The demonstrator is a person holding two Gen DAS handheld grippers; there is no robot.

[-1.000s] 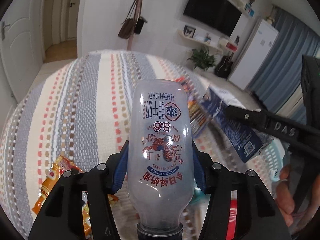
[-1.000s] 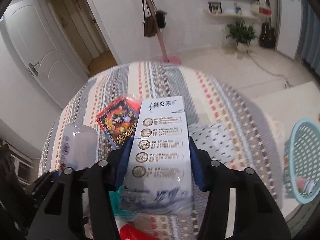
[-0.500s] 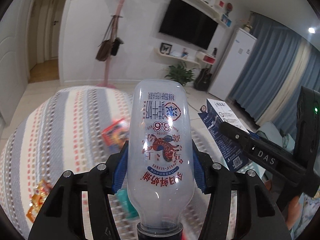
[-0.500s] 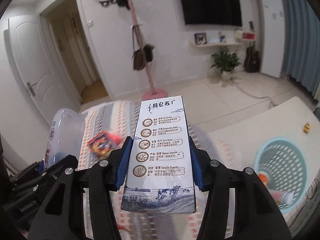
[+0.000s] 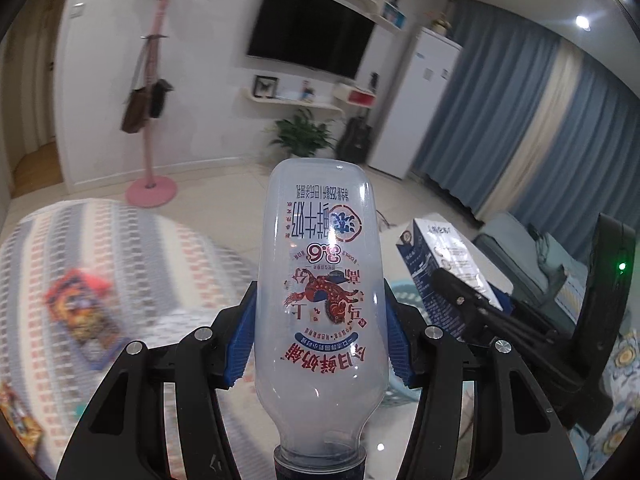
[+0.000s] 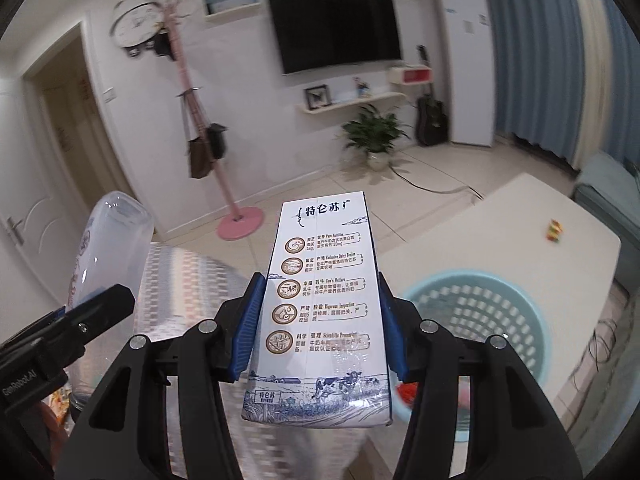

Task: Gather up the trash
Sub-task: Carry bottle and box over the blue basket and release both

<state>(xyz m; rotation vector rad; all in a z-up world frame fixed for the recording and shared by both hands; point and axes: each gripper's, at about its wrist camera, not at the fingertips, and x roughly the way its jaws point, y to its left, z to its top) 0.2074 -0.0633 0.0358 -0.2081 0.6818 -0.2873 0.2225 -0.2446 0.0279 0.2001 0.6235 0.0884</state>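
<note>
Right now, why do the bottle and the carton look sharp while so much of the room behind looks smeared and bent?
Left wrist view: the bottle is crisp in the left gripper, with small glare spots; the striped cloth behind is motion-blurred. Right wrist view: the carton reads clearly, its lower part shiny; the basket is soft. Both views: the fisheye lens bows straight lines and darkens the corners.

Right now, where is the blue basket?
In the right wrist view the blue basket sits low on the right, on the floor beside the white table, just past the milk carton held in the right tongs.
</note>
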